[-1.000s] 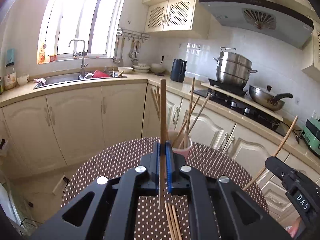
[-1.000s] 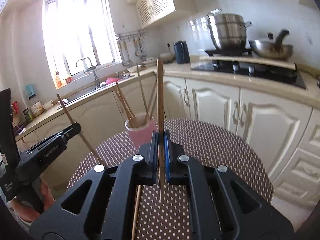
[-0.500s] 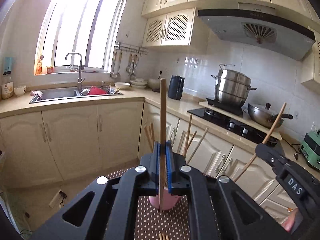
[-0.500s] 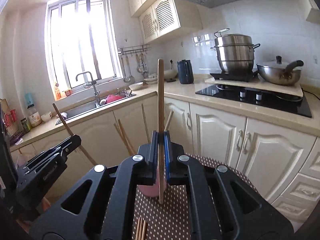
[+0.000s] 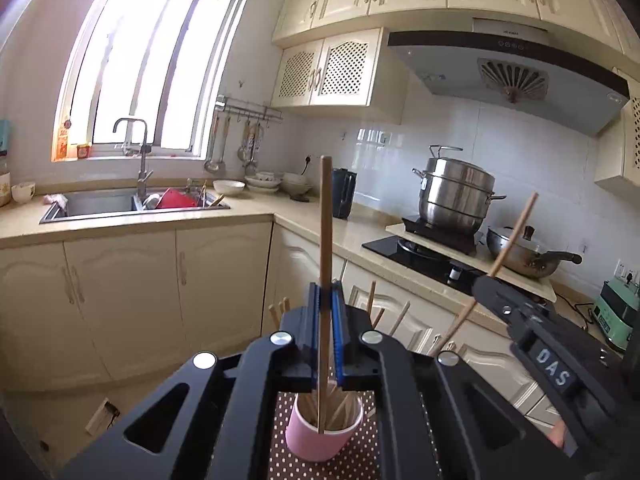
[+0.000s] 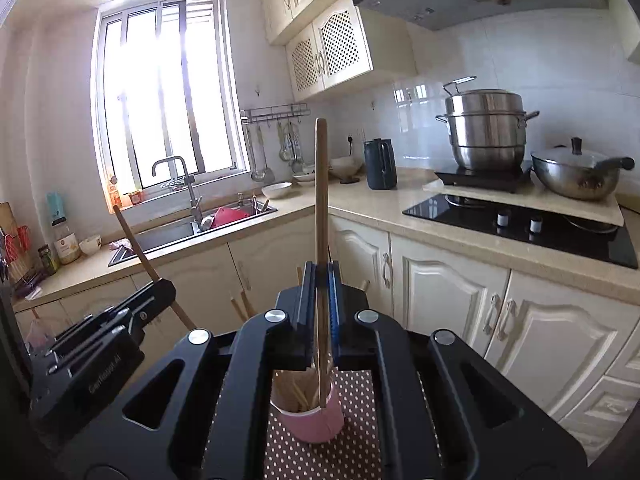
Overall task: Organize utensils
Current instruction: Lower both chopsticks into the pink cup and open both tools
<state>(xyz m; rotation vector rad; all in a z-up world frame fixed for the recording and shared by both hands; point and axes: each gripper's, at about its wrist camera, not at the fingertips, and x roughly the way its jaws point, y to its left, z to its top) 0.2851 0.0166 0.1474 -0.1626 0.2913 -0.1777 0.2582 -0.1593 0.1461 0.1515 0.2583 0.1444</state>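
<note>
My left gripper (image 5: pixel 326 300) is shut on a wooden chopstick (image 5: pixel 325 232) held upright; its thin lower tip hangs over the mouth of a pink cup (image 5: pixel 320 438) below. Several chopsticks stand in that cup. My right gripper (image 6: pixel 320 280) is also shut on an upright chopstick (image 6: pixel 321 200), its tip just over the same pink cup (image 6: pixel 314 420). In the left wrist view the right gripper (image 5: pixel 486 282) appears at the right, its chopstick (image 5: pixel 514 232) slanting. In the right wrist view the left gripper (image 6: pixel 164 284) shows at the left with its chopstick (image 6: pixel 132 240).
The cup stands on a round table with a brown dotted cloth (image 5: pixel 360 460). Behind are cream cabinets, a sink (image 5: pixel 96 202) under a window, a dark kettle (image 6: pixel 380 164), a steel steamer pot (image 6: pixel 486 128) and a wok (image 6: pixel 576 174) on the hob.
Both grippers have risen with their chopsticks. The cup has slid from beyond the fingers to below the jaws, and the loose chopsticks on the cloth are out of view.
</note>
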